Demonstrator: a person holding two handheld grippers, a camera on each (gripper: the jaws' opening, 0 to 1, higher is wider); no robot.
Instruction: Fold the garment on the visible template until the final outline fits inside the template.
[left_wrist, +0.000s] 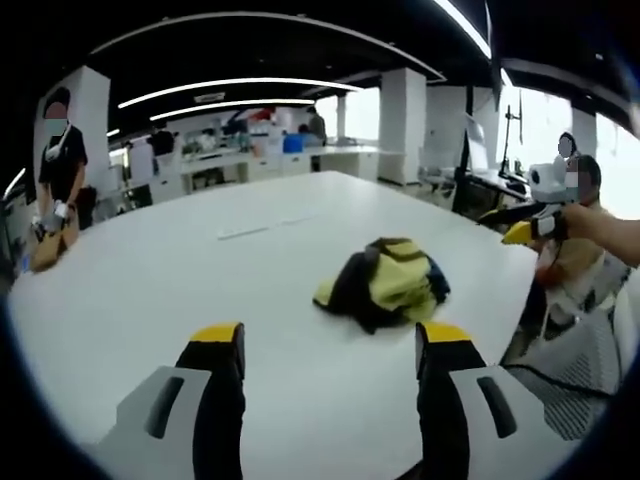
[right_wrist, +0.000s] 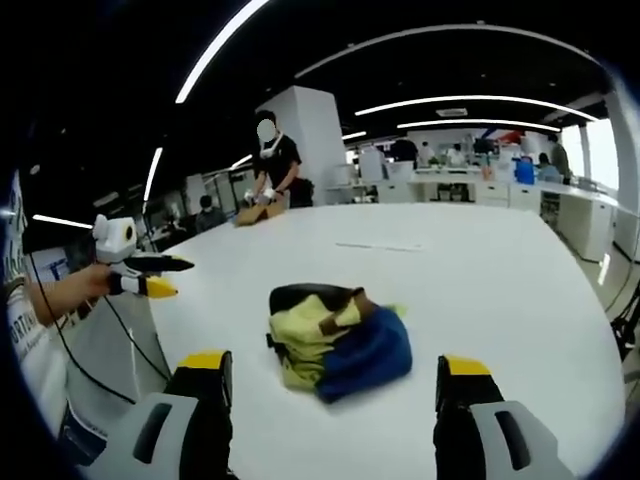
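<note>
A crumpled garment in yellow, black and blue lies bunched in a heap on the white table. My left gripper hovers just short of it, jaws wide apart and holding nothing. The right gripper comes in from the right, off the table's edge. In the right gripper view the same garment lies just ahead of my open right gripper. The left gripper shows at the left, held in a hand. A thin pale strip lies on the table beyond the garment.
A person in black stands at the far table edge handling a brown object. A mesh chair sits by the table's right edge. Desks and more people fill the background. The table edge runs close on the left.
</note>
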